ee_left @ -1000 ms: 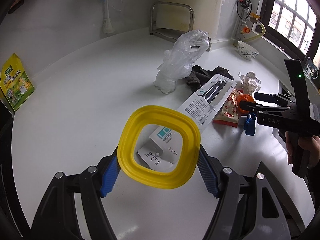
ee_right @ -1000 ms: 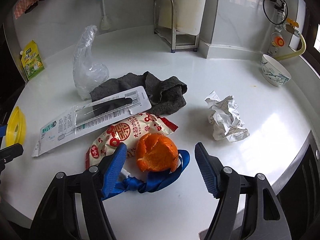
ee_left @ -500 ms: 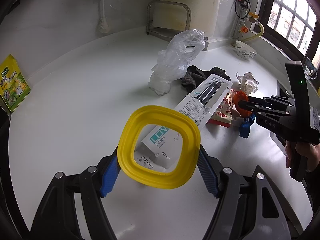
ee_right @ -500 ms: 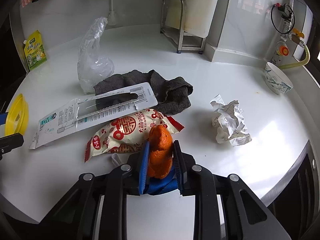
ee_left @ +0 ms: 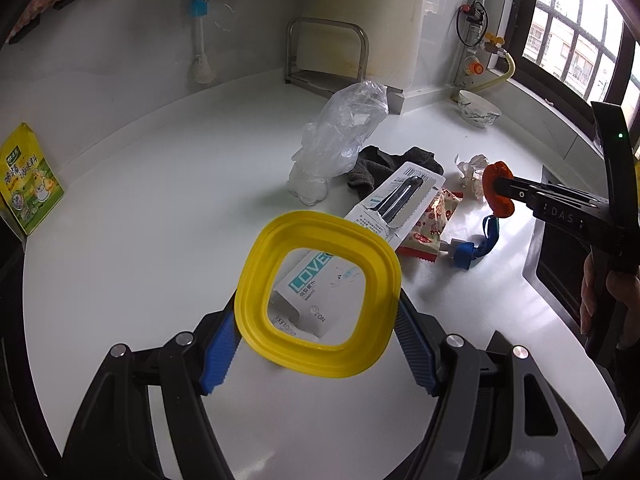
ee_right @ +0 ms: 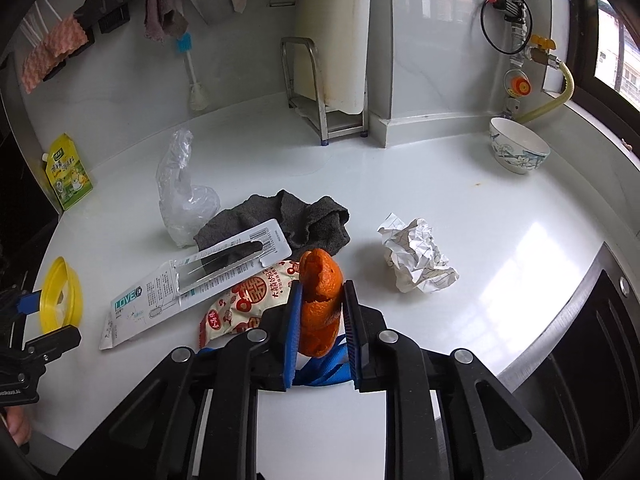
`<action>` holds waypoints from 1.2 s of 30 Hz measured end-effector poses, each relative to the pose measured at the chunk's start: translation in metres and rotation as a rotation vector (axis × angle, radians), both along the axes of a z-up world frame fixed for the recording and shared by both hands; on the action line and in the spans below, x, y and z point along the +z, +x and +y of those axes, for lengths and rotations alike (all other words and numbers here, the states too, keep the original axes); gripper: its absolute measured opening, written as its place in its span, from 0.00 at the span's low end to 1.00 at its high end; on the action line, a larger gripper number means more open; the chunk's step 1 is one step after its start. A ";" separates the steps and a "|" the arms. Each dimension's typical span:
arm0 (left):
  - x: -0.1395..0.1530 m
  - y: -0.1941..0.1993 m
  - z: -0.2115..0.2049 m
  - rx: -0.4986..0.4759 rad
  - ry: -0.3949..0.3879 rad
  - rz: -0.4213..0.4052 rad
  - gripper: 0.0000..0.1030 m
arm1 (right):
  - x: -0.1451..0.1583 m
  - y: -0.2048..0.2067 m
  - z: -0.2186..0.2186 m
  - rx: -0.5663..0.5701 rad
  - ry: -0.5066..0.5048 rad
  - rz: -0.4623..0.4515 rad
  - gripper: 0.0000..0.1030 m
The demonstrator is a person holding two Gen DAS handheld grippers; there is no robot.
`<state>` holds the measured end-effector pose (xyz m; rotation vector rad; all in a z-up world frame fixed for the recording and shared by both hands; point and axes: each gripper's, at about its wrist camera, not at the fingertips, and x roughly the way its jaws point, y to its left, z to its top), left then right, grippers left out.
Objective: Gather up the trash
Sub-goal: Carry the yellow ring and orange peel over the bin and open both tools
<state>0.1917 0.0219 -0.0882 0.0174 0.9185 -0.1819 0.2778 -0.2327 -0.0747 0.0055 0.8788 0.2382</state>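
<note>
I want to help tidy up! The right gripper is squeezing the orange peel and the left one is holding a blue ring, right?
Nearly. The ring in the left gripper is yellow, not blue, as the left wrist view shows. The right gripper does squeeze the orange peel.

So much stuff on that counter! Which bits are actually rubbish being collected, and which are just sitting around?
Part of the job:
orange peel, clamped in the right tool
yellow container, held by the left tool
snack wrapper
crumpled paper
plastic bag
cardboard package

Just lying about, probably:
grey cloth
bowl
green pouch
</note>
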 end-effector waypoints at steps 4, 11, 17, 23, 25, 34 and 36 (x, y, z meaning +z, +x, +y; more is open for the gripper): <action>0.009 -0.009 -0.002 -0.007 0.001 -0.016 0.67 | 0.014 -0.013 -0.006 -0.022 0.013 -0.021 0.19; 0.018 -0.026 -0.007 -0.026 -0.005 -0.023 0.67 | 0.030 -0.049 -0.011 -0.056 0.046 -0.033 0.19; 0.018 -0.046 -0.016 -0.054 -0.010 -0.021 0.67 | 0.023 -0.097 -0.004 -0.080 0.051 0.004 0.19; 0.011 -0.072 -0.027 -0.084 -0.002 0.000 0.67 | 0.006 -0.147 -0.004 -0.114 0.063 0.057 0.19; 0.007 -0.081 -0.032 -0.093 0.002 0.009 0.67 | 0.001 -0.162 -0.006 -0.129 0.077 0.071 0.19; -0.010 -0.122 -0.051 -0.128 0.035 0.049 0.67 | -0.020 -0.224 -0.014 -0.197 0.112 0.132 0.19; -0.015 -0.132 -0.055 -0.133 0.041 0.056 0.67 | -0.026 -0.236 -0.013 -0.198 0.105 0.148 0.19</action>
